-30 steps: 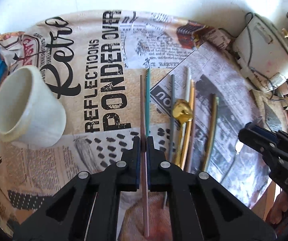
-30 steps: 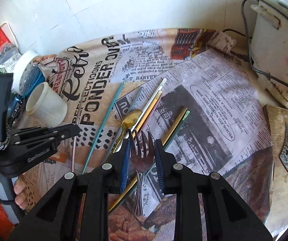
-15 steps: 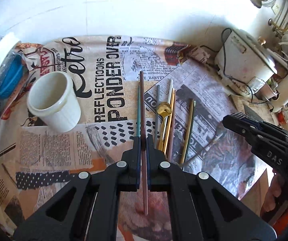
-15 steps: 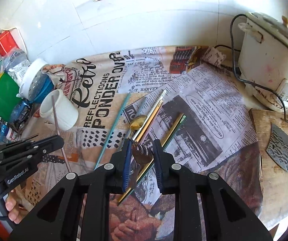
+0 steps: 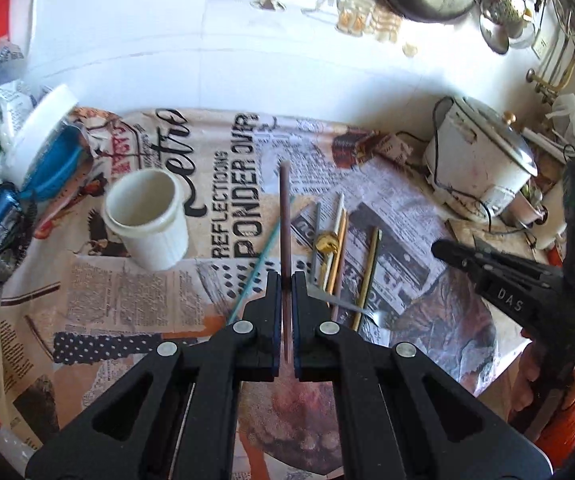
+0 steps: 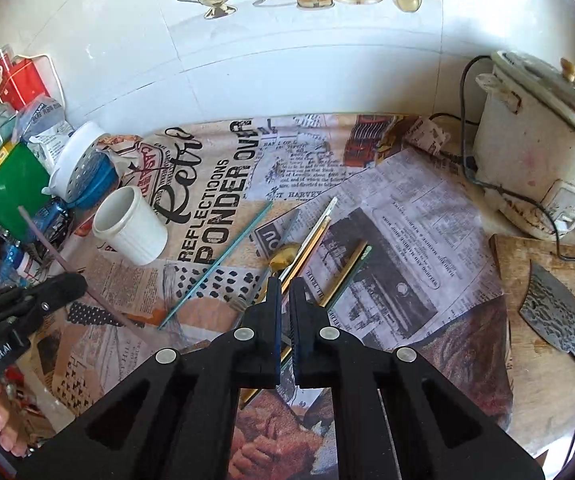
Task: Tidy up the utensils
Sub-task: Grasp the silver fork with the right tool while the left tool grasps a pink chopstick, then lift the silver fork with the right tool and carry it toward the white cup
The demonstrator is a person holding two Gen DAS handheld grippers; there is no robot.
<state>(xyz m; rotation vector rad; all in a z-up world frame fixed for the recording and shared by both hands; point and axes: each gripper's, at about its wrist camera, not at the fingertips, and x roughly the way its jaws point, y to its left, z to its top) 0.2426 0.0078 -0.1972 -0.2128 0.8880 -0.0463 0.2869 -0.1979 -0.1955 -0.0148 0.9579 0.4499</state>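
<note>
L tool w/ brown chopstick pinched, above white cup.

bare printed cloth lies open right of the utensil row. left, the white cup stands near crowded containers; the rice cooker blocks the far right.

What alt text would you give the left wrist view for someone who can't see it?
The left gripper is shut on a brown chopstick, lifted over a newspaper-print cloth. A white cup stands at left, more chopsticks and a gold spoon lie at right, and the right gripper is at the edge.
</note>
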